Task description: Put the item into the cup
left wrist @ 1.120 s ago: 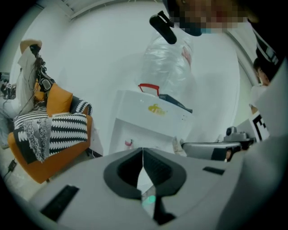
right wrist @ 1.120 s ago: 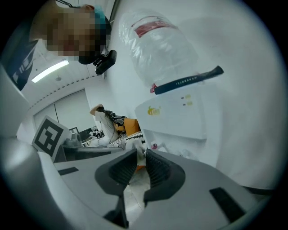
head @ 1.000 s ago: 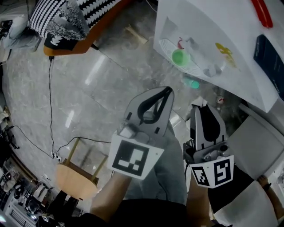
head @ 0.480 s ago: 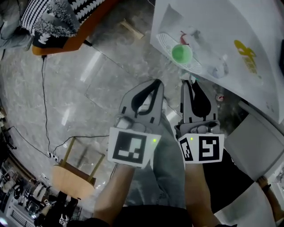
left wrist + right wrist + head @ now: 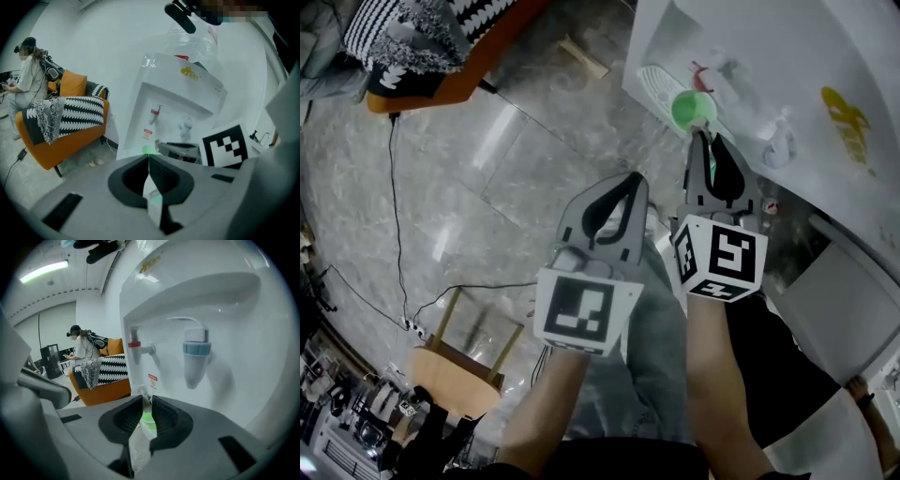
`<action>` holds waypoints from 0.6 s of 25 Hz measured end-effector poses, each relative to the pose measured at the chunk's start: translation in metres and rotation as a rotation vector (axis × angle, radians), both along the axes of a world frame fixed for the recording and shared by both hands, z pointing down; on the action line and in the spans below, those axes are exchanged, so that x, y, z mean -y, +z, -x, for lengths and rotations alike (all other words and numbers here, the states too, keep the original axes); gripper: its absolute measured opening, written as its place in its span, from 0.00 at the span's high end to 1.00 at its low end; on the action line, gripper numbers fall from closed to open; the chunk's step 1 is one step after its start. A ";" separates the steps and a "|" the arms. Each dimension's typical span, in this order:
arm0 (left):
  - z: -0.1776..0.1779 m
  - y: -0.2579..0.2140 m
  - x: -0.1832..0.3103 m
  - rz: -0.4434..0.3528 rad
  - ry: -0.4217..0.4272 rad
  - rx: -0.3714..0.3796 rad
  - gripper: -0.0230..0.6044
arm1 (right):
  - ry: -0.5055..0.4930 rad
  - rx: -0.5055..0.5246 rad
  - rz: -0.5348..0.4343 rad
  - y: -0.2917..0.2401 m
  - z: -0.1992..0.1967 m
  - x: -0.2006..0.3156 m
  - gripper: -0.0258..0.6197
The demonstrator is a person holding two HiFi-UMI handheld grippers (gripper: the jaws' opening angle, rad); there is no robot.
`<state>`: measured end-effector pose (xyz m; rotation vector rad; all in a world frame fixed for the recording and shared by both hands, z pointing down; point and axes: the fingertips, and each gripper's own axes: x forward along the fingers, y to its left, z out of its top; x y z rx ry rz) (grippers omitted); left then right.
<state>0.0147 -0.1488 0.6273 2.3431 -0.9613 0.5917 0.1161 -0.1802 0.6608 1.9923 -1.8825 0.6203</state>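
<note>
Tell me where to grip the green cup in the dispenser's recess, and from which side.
Take the green cup by its side wall just under the rim, coming in level from the open front. It stands upright on the drip tray, with the red tap above and the dispenser's back wall behind, so the front looks the only free side.

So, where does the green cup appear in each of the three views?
Head view: green cup, upper right.
Left gripper view: centre, a green patch just past the jaw tips.
Right gripper view: low centre, seen between the jaws.
Shared landmark: red tap.
</note>
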 end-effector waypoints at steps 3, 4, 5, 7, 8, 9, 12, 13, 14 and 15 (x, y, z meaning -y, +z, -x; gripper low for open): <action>0.003 0.003 0.000 0.014 -0.014 -0.003 0.94 | -0.008 -0.040 0.011 0.006 -0.005 0.008 0.86; 0.003 0.003 0.001 0.018 -0.023 -0.010 0.94 | -0.015 -0.059 0.016 0.007 -0.006 0.010 0.86; 0.004 0.003 0.001 0.022 -0.031 -0.017 0.94 | -0.021 -0.075 0.018 0.009 -0.006 0.012 0.86; 0.007 0.002 0.003 0.023 -0.036 -0.017 0.94 | -0.023 -0.090 0.020 0.013 -0.004 0.017 0.86; 0.008 0.002 0.003 0.023 -0.031 -0.012 0.94 | -0.020 -0.094 0.022 0.016 -0.004 0.019 0.86; 0.008 0.003 0.003 0.021 -0.023 -0.009 0.94 | -0.016 -0.096 0.024 0.018 -0.005 0.021 0.86; 0.004 0.003 0.002 0.018 -0.007 -0.011 0.94 | -0.002 -0.112 0.028 0.023 -0.013 0.026 0.86; 0.004 0.003 0.002 0.020 -0.006 -0.011 0.94 | 0.003 -0.123 0.031 0.024 -0.014 0.027 0.86; 0.005 0.003 0.001 0.022 -0.005 -0.009 0.94 | 0.004 -0.137 0.036 0.026 -0.014 0.028 0.86; 0.007 0.004 0.000 0.024 -0.006 -0.005 0.94 | 0.001 -0.152 0.040 0.027 -0.012 0.028 0.86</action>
